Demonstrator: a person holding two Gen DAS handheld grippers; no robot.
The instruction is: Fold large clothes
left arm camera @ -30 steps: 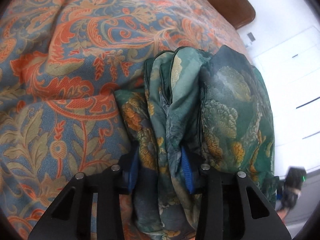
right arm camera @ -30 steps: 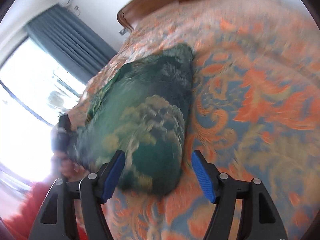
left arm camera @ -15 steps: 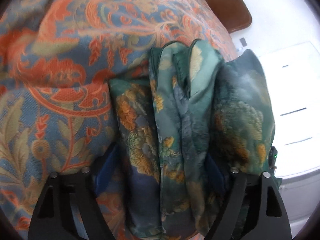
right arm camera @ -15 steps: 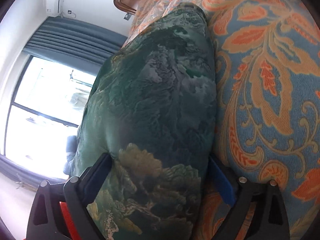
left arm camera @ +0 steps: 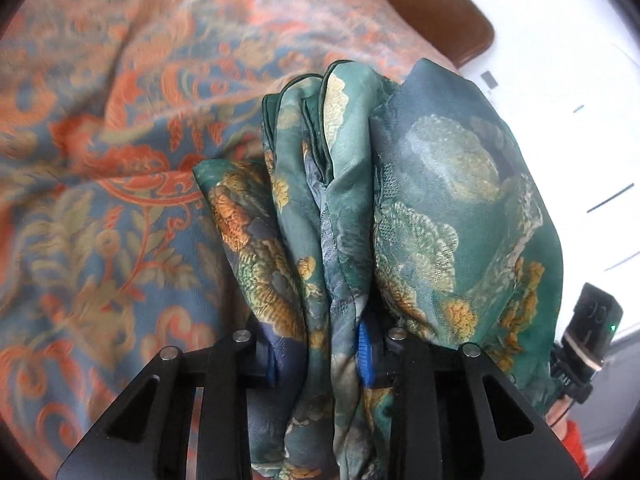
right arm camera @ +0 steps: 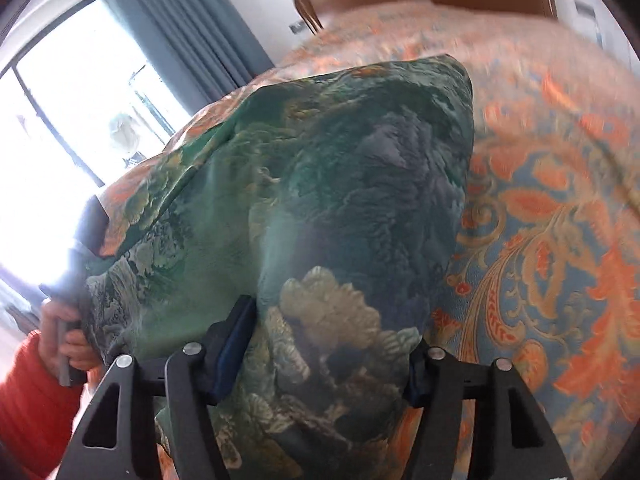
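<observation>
1. Left wrist view. The left tool (left arm camera: 320, 354) is seen closed on the garment (left arm camera: 400, 220), with several layers bunched between its blue pads (left arm camera: 366, 350). The garment is shown already gathered into a multi-layer bundle, held above the bed (left arm camera: 100, 200); whether its lower part rests on the bed cannot be told. The headboard (left arm camera: 436, 12) is visible beyond, and the right tool's body at the right edge.

2. Right wrist view. The right tool (right arm camera: 328, 354) is shown set around the bundle's broad outer face (right arm camera: 360, 200), the pads (right arm camera: 232, 348) pressed into the cloth on both sides, so a grip on the garment is judged. The left hand (right arm camera: 64, 344), in a red sleeve, is seen at the left edge.

3. Progress. Most folds are judged done; laying the bundle flat on the bed, and smoothing it, are judged to remain.
</observation>
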